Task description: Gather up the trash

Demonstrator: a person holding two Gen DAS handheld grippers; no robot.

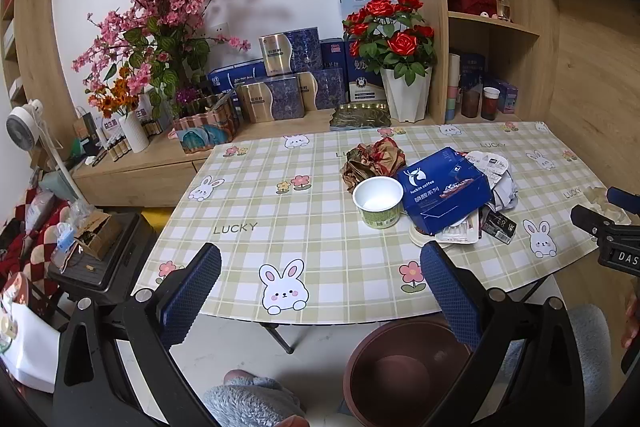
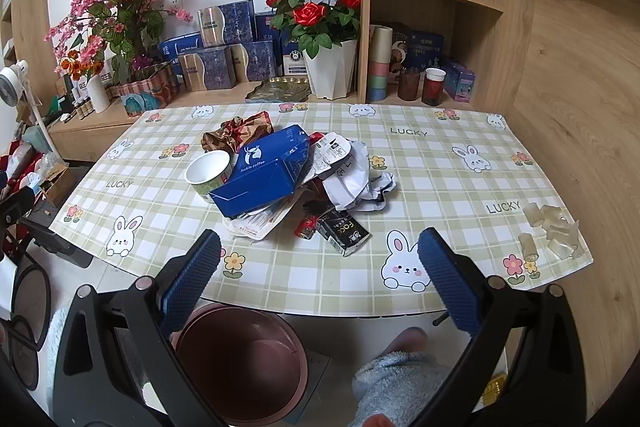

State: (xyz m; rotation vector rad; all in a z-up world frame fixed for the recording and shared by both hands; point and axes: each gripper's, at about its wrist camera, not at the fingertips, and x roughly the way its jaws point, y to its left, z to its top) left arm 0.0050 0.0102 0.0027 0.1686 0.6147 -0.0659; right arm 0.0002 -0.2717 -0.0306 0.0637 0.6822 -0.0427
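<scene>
Both claws, left (image 1: 320, 283) and right (image 2: 320, 267), hang spread and empty off the worktop's (image 2: 420, 187) near edge. The trash (image 2: 288, 179) lies heaped mid-worktop; the bin (image 2: 240, 359) waits below. Nothing seems collected yet; next comes reaching in for the cup (image 2: 210, 175).

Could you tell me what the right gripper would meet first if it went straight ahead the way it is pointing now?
Most likely the black sachet at the near edge of the trash pile, with the blue coffee box behind it. The right gripper is open; depth is uncertain.
</scene>
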